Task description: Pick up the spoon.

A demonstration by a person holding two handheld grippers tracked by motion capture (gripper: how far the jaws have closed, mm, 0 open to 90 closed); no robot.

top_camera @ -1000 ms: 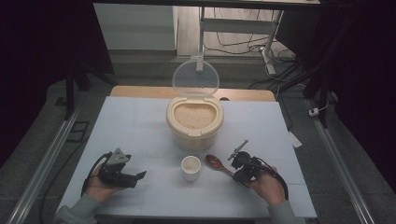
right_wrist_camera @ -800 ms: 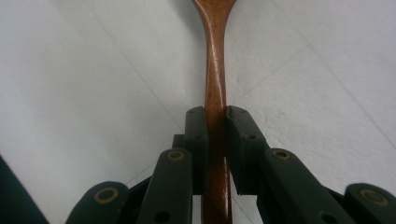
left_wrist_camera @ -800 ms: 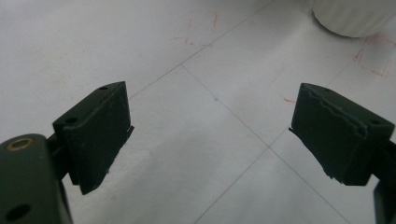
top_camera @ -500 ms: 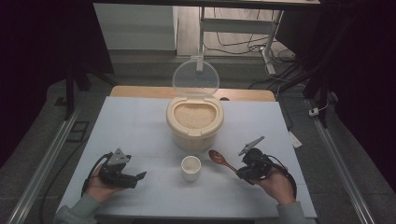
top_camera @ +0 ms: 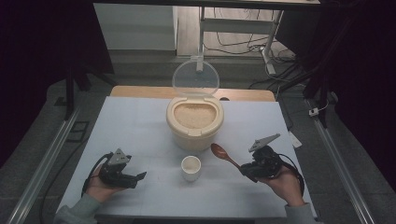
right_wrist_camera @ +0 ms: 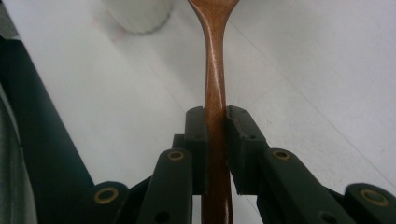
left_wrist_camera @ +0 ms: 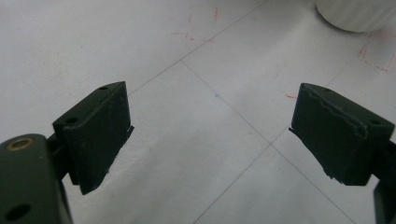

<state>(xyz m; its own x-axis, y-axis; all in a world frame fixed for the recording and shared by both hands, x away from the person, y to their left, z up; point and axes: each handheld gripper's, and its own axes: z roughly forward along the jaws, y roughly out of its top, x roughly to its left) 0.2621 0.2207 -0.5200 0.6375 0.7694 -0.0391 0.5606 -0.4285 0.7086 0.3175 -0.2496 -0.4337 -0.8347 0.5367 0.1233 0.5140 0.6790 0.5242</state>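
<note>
A brown wooden spoon [top_camera: 223,154] is held above the table right of a small white cup [top_camera: 191,167], its bowl pointing toward the rice container. My right gripper [top_camera: 243,168] is shut on the spoon's handle [right_wrist_camera: 215,116]. A cream container of rice [top_camera: 194,118] stands mid-table with its clear lid [top_camera: 195,77] raised behind it. My left gripper [top_camera: 138,177] rests at the front left, open, with bare table between its pads [left_wrist_camera: 100,130]. The cup's base [left_wrist_camera: 359,14] shows far ahead of the left gripper.
The white tabletop [top_camera: 135,126] has faint lines and red marks. A wooden strip [top_camera: 140,91] runs along its far edge. Metal rails [top_camera: 42,163] flank both sides, and cables lie on the floor behind.
My right gripper has lifted the spoon and drawn it back to the right, away from the cup. The left gripper has stayed still.
</note>
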